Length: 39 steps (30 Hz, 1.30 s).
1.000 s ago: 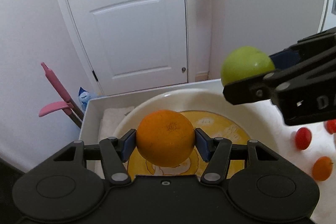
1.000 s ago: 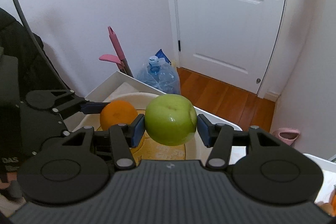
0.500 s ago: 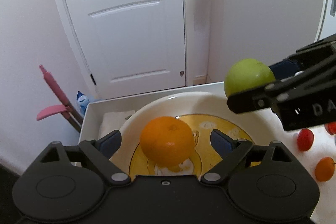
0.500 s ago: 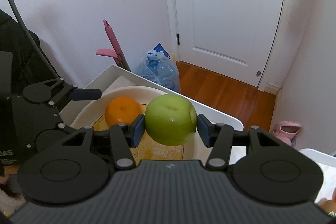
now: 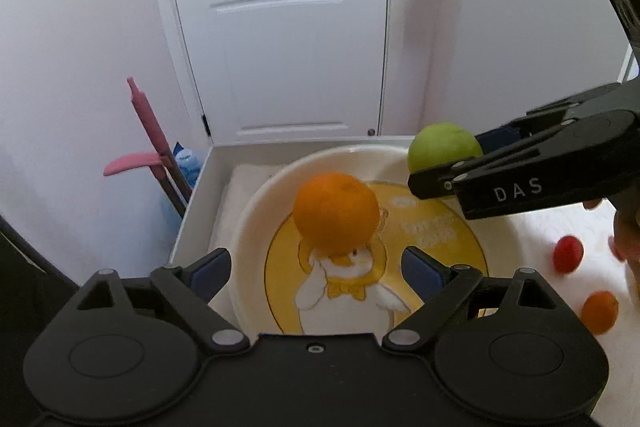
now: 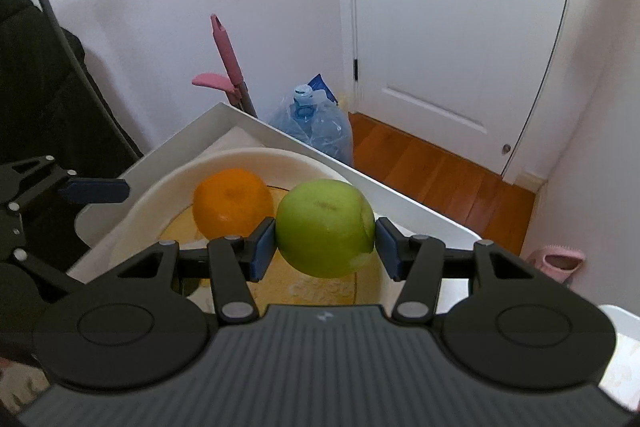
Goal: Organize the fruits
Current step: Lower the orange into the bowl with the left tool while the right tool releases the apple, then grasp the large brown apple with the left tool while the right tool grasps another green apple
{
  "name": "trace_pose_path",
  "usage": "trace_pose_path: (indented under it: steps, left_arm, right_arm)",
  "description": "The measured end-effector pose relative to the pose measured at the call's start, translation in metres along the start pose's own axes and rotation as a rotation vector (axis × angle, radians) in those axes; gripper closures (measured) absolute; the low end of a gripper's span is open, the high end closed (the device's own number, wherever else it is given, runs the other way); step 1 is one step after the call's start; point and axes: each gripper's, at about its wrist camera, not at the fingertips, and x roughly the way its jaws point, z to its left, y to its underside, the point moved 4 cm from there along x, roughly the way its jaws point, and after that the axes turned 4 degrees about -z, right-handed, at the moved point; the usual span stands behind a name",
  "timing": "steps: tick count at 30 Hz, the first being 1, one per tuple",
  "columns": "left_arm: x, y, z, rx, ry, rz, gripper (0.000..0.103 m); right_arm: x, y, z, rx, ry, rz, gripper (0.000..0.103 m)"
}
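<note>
An orange (image 5: pixel 336 213) lies in the white bowl (image 5: pixel 256 203) with a yellow cartoon bottom, beyond my left gripper (image 5: pixel 316 269), which stands open and apart from it. In the right wrist view the same orange (image 6: pixel 232 203) rests in the bowl (image 6: pixel 160 187), behind and left of a green apple (image 6: pixel 325 227). My right gripper (image 6: pixel 325 243) is shut on that apple, its blue pads pressing both sides, above the bowl's near part. From the left wrist view the apple (image 5: pixel 442 147) hangs over the bowl's far right rim.
The bowl sits in the corner of a white tray (image 5: pixel 200 187). A red fruit (image 5: pixel 567 254) and a small orange fruit (image 5: pixel 599 311) lie on the white surface to the right. A pink mop (image 6: pixel 228 67) and a water bottle (image 6: pixel 316 127) stand on the floor by the door.
My left gripper opened and let the orange go into the bowl, then drew back from it. My right gripper sank a little toward the bowl, still shut on the apple.
</note>
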Motion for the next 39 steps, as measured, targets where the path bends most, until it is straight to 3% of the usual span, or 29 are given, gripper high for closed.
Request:
trace_pose_path:
  steps: [3, 16, 17, 19, 29, 39]
  left_arm:
    - [0.004, 0.009, -0.001, 0.043, -0.029, 0.024, 0.008]
    - [0.003, 0.007, 0.011, 0.045, -0.053, 0.03, 0.008]
    - [0.003, 0.007, 0.01, 0.047, -0.051, 0.031, 0.008]
    - [0.002, 0.007, 0.008, 0.055, -0.051, 0.033, 0.008]
    - [-0.011, 0.004, 0.0, 0.063, -0.048, 0.024, 0.008]
    - [-0.045, -0.008, -0.018, 0.06, -0.074, -0.018, 0.005]
  right_arm:
    - [0.009, 0.005, -0.003, -0.042, -0.006, 0.018, 0.035]
    - [0.022, 0.006, 0.023, -0.188, -0.074, 0.009, 0.033]
    - [0.021, 0.006, 0.023, -0.194, -0.069, -0.006, 0.029]
    - [0.017, 0.004, 0.023, -0.201, -0.047, -0.028, 0.0]
    - [-0.009, -0.001, 0.012, -0.11, -0.051, -0.043, 0.0]
    - [-0.077, -0.001, 0.013, 0.002, -0.024, -0.091, 0.0]
